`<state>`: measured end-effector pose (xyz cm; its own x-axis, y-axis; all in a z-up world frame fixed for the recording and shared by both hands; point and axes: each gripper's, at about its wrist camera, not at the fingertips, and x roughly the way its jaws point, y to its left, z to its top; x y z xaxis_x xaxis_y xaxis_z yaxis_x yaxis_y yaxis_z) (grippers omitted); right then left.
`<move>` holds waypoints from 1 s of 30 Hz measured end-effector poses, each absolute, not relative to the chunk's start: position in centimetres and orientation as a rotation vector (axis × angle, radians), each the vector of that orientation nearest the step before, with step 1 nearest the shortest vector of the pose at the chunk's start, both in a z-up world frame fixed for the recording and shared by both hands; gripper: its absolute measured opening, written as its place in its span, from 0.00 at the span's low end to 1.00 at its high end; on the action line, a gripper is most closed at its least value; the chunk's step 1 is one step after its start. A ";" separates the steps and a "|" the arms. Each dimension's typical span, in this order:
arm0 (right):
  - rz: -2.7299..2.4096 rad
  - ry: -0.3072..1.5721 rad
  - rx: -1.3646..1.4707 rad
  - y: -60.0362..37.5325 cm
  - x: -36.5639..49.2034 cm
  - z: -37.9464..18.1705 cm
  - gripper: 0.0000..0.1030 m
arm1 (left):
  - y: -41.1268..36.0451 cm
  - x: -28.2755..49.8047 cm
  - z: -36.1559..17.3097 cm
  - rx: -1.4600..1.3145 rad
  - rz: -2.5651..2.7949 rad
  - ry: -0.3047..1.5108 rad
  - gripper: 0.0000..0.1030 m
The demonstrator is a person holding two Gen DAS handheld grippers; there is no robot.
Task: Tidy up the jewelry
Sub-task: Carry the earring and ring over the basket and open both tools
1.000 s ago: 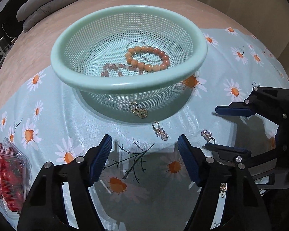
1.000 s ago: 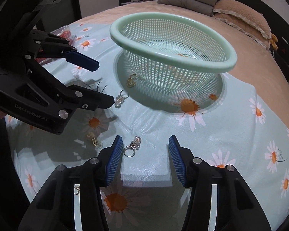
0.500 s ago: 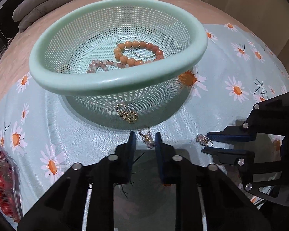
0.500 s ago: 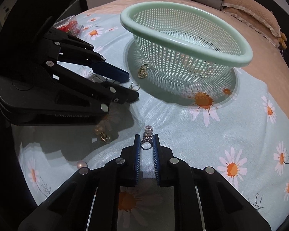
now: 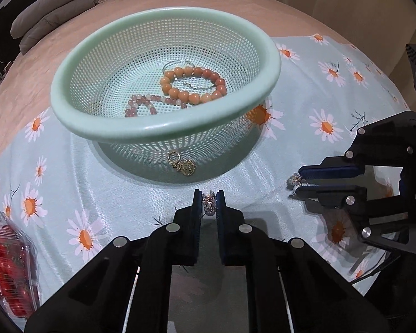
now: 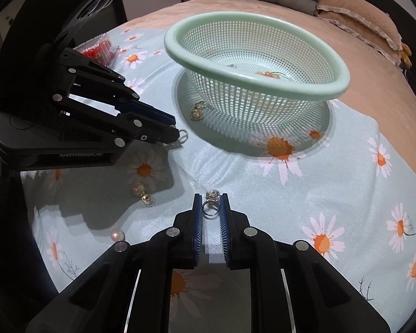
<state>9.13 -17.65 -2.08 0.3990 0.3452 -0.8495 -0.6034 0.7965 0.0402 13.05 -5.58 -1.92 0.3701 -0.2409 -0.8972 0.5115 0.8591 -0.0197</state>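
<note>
Left gripper (image 5: 209,204) low in the middle of its frame, jaws almost shut, pinching a sparkly earring (image 5: 209,204) just above the daisy cloth (image 5: 119,183). Right gripper (image 6: 211,205) low in the middle of its own frame, jaws nearly shut too, squeezing a silver ring (image 6: 209,209) (shiny stone on top). Green basket (image 5: 163,127) high in the middle, with an orange bead bracelet (image 5: 192,84) and a pink bead bracelet (image 5: 148,105) inside. Gold charm (image 5: 183,164) on the cloth right by the basket's foot. Pearl earring (image 6: 143,194) at lower left, loose on the cloth
</note>
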 end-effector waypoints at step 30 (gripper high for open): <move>0.652 0.732 -0.039 -21.3 12.3 5.2 0.12 | -1.4 14.9 6.0 0.071 -0.496 0.945 0.10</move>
<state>12.32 -21.30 5.16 0.5569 0.5395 -0.6315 -0.5658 0.8030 0.1871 14.94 -1.37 6.04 0.4831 -0.3760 -0.7907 0.4371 0.8861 -0.1544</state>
